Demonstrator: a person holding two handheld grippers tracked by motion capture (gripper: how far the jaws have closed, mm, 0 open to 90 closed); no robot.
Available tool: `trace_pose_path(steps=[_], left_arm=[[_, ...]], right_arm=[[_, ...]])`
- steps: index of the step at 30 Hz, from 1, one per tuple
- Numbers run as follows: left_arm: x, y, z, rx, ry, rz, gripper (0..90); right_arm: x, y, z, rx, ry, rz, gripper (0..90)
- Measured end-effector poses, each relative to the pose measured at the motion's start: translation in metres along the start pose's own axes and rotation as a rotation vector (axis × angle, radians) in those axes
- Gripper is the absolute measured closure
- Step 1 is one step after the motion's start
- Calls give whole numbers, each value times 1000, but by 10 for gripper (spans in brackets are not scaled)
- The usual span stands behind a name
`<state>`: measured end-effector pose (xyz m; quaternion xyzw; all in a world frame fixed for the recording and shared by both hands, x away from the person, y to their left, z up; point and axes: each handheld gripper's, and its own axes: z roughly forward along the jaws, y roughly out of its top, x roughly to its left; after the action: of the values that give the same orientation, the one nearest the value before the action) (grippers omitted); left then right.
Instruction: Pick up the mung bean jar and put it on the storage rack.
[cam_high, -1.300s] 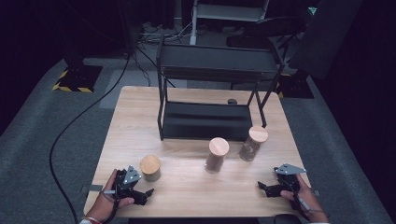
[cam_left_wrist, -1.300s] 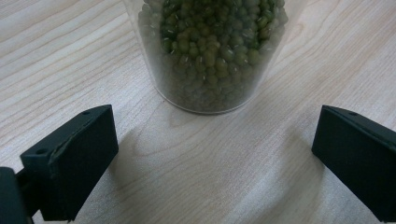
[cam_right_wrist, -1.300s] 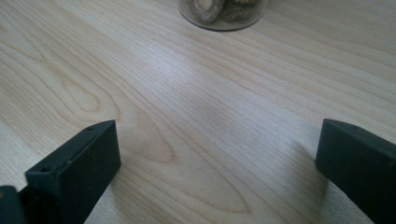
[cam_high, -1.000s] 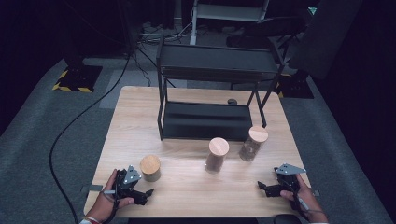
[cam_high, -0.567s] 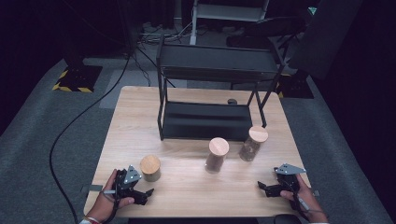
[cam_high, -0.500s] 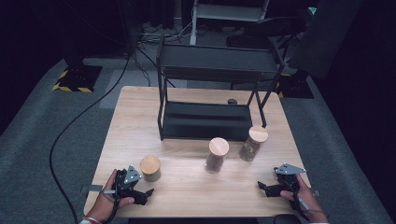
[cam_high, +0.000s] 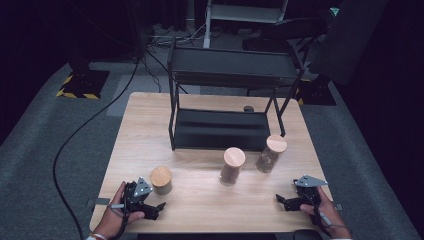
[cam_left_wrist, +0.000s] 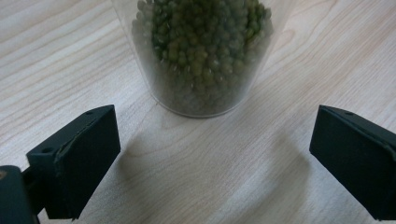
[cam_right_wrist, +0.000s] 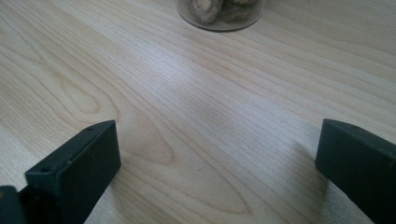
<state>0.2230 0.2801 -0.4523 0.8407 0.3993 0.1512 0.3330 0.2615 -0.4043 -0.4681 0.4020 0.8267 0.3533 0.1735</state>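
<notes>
1. The left tongs (cam_high: 159, 205) rest at the near left edge of the surface (cam_high: 200, 200), spread wide with nothing between them. Their jaws have just been closing a little, while the hand itself looks no different from the pictures a second back.
2. Just beyond them stands the short jar (cam_left_wrist: 203, 51) of green beans with a wooden lid, upright and not yet touched; it lies ahead of the jaw tips rather than inside them.
3. The right tongs (cam_high: 281, 200) lie at the near right edge, also open and empty, unmoved over the last second.
4. Farther in stand the middle jar (cam_high: 232, 166) and the right jar (cam_high: 270, 153), apart from each other; their contents are hard to tell from above.
5. Behind them is the black shelf rack (cam_high: 220, 127), both tiers apparently bare.
6. That slight closing probably starts a grasp on the short jar, but the tongs must first go forward around it.
</notes>
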Motion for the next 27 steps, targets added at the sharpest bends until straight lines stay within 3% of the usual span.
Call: trace_pose_path(steps=[27], left_arm=[[-5,-2,-11,-84,-1,-26,13]], right_arm=[[0,0,0,0,0,0,0]])
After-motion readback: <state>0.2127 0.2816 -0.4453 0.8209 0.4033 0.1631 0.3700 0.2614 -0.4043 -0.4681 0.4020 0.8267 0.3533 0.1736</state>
